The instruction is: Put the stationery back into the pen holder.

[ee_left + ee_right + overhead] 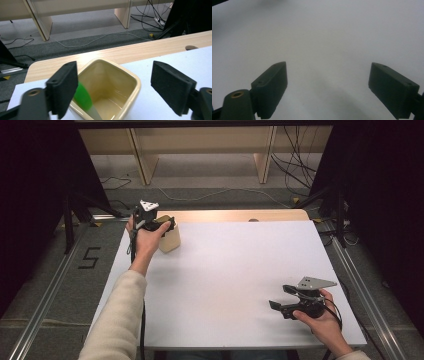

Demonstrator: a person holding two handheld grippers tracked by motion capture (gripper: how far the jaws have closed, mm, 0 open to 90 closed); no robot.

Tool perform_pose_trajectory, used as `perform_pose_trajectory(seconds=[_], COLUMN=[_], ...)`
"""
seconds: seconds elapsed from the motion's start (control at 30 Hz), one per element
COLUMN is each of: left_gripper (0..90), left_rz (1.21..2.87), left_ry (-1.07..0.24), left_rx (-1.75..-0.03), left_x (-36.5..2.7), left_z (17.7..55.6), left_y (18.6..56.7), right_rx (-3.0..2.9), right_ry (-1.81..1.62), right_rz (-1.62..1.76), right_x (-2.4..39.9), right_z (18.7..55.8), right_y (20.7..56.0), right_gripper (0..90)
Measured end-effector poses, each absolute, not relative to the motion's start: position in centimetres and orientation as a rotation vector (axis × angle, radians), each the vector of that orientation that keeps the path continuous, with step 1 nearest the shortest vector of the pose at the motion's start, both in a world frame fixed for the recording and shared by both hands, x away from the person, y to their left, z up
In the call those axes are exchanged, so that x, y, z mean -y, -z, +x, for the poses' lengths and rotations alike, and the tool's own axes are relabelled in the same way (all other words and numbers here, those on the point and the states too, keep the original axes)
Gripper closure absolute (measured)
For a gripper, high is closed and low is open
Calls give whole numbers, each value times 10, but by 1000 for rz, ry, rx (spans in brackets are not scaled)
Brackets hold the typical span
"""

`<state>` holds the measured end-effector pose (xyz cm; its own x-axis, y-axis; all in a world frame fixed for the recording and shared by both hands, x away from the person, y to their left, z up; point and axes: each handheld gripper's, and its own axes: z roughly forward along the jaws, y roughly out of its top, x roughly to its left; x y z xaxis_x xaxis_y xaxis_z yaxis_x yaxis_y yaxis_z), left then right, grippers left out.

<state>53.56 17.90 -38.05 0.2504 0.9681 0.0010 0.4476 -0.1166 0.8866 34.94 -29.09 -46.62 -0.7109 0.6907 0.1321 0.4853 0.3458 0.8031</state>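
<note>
your left gripper [112, 90] hangs just over the cream square cup [110, 85], its jaws spread wide with nothing pinched between them. a blurred green thing [82, 97] lies inside the cup, close by one black pad [63, 87]. the cup stands near the far left corner of the white counter [235, 270], close to its left edge. your right gripper [281, 297] sits low at the near right, jaws spread apart and empty, with broad open counter between the two.
</note>
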Motion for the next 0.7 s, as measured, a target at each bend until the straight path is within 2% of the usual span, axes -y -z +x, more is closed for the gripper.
perform_pose_trajectory(seconds=[0.23, 0.7], left_gripper=[180, 178], left_rz=[1782, 1837], left_ry=[-779, -746], left_rx=[-1292, -1274], left_x=[-172, -168], left_z=[522, 498], left_y=[375, 371], right_rx=[-2375, -2374], right_ry=[-1299, -1296], right_rz=[1063, 1064], right_x=[291, 291], right_z=[349, 349], right_y=[466, 466], right_gripper=[163, 163])
